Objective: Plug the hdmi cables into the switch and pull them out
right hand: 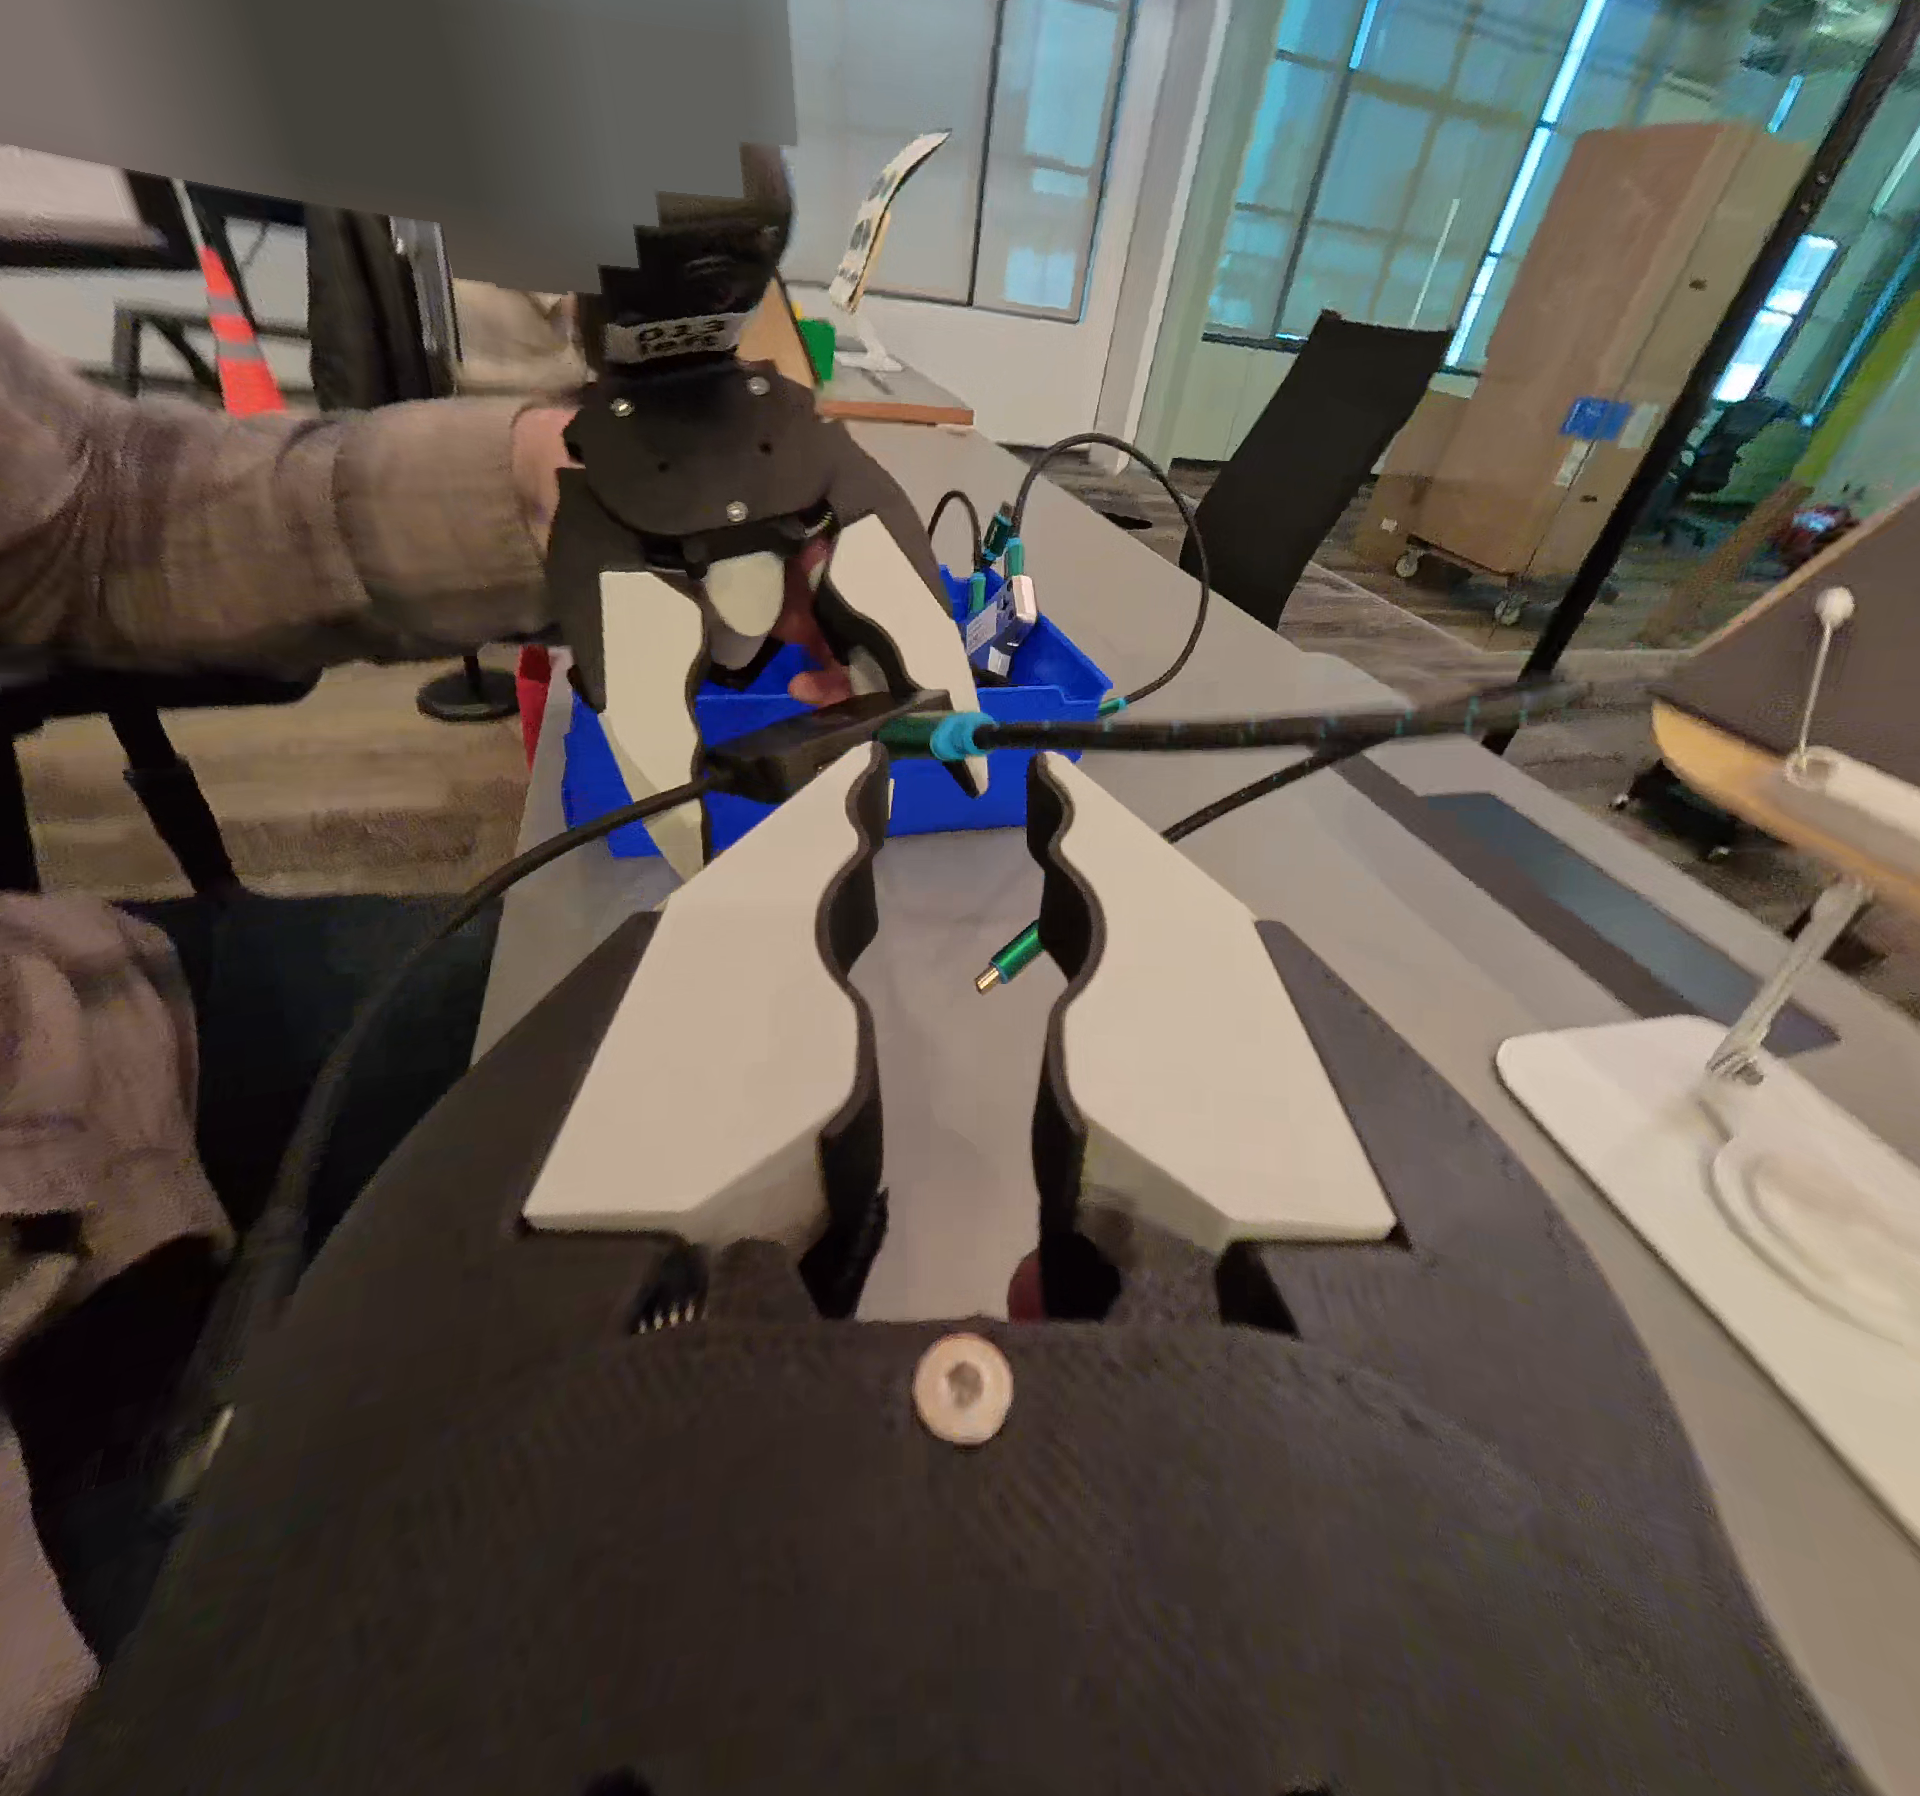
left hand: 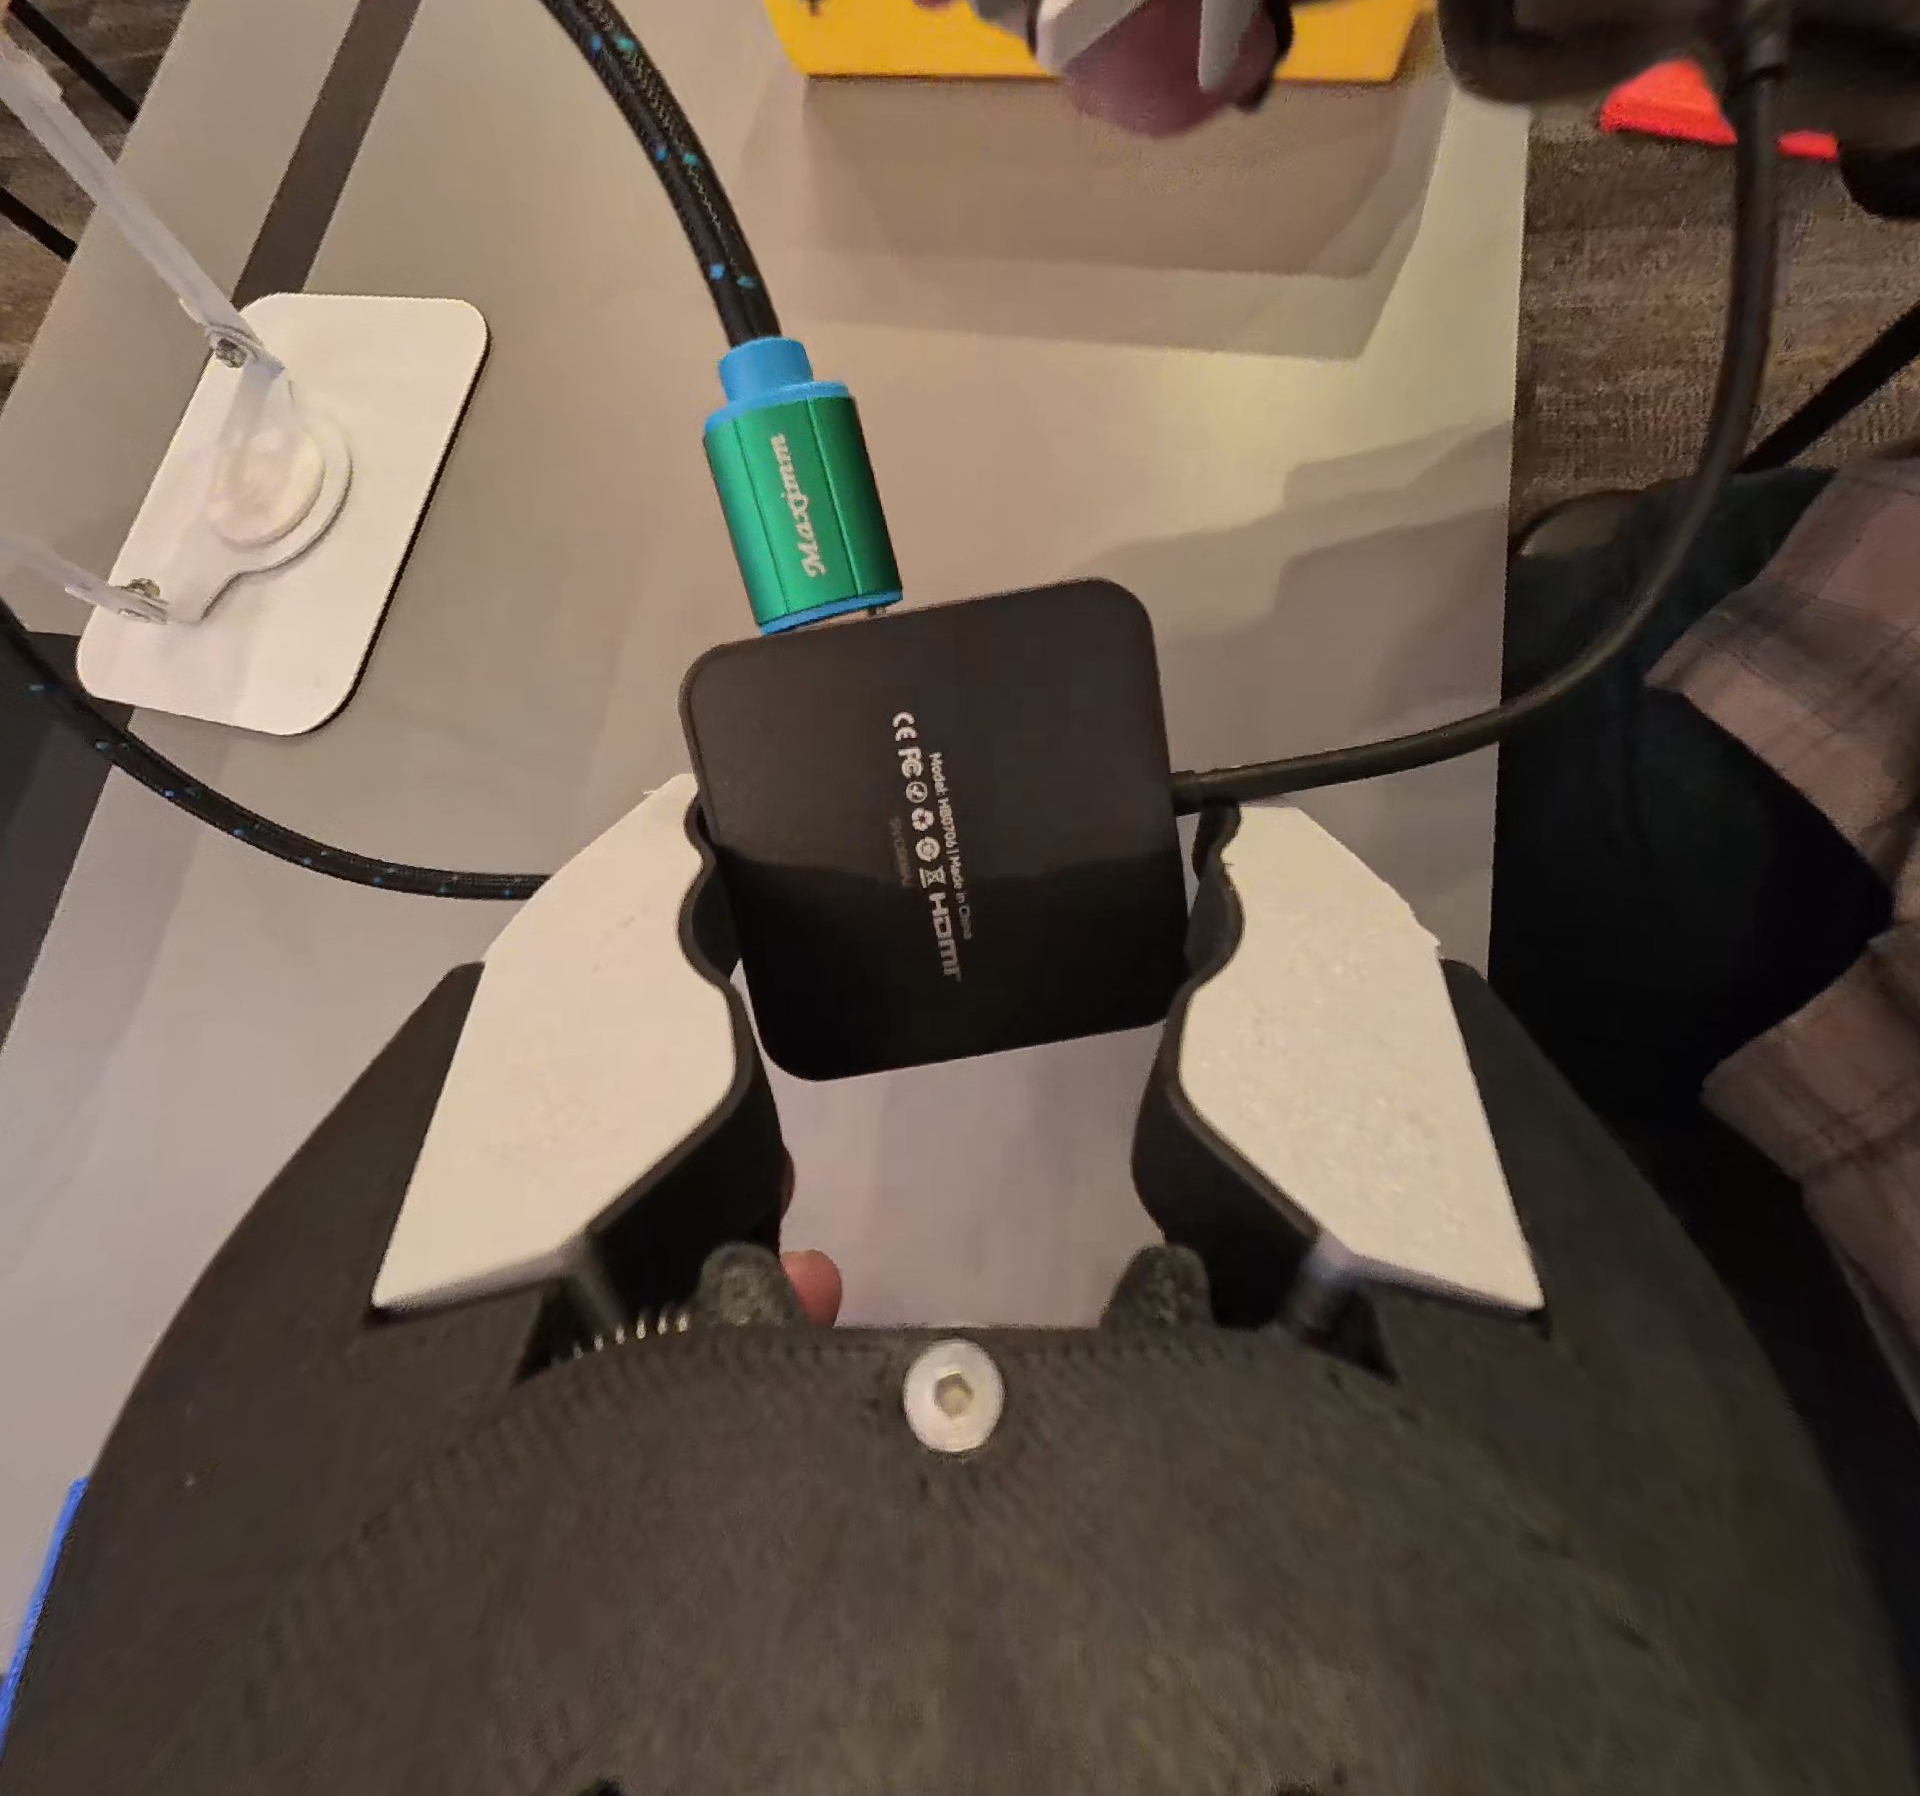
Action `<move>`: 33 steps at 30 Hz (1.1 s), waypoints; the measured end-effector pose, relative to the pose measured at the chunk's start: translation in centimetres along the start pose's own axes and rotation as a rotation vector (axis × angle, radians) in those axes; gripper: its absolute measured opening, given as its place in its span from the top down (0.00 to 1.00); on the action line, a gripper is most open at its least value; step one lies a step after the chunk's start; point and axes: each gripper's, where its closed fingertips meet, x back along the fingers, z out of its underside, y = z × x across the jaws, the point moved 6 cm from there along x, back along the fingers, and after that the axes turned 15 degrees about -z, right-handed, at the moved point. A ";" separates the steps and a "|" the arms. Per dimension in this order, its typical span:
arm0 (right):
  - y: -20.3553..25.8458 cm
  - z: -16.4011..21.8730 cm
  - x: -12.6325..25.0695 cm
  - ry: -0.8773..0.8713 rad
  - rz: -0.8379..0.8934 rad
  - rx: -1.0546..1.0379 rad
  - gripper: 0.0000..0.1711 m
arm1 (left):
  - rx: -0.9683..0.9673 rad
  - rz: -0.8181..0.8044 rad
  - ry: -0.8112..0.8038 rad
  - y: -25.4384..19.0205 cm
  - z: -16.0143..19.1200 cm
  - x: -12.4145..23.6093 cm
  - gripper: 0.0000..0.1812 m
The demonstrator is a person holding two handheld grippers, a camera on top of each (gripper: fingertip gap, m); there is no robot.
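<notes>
Switch (left hand: 940, 827), flat black, green plug (left hand: 802, 512) inserted, clamped by left gripper (left hand: 940, 873); right gripper (right hand: 956, 811) parted, empty.

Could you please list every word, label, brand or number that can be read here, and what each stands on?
I can't copy writing out, so here is where it stands.
Green plug: light script along its housing.
Black switch: white printed lines and symbols on its face.
White band on the left hand-held gripper: dark print.
Blue sign far off: too small to read.
</notes>
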 end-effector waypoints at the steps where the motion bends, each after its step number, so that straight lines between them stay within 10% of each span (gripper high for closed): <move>1: 0.2 -0.5 -0.3 0.033 -0.019 0.032 0.86 | -0.028 0.005 0.004 -0.1 0.1 0.1 0.53; 13: -0.4 0.5 -3.7 0.507 -0.162 0.279 0.81 | -0.161 0.021 0.056 -0.6 0.8 0.5 0.53; 26: -0.5 -0.2 0.3 0.373 -0.258 0.081 0.88 | -0.141 0.026 0.036 0.1 1.0 1.0 0.53; 33: -0.4 2.0 -1.6 0.274 -0.308 -0.042 0.71 | -0.099 0.084 -0.058 -0.1 -0.2 1.9 0.53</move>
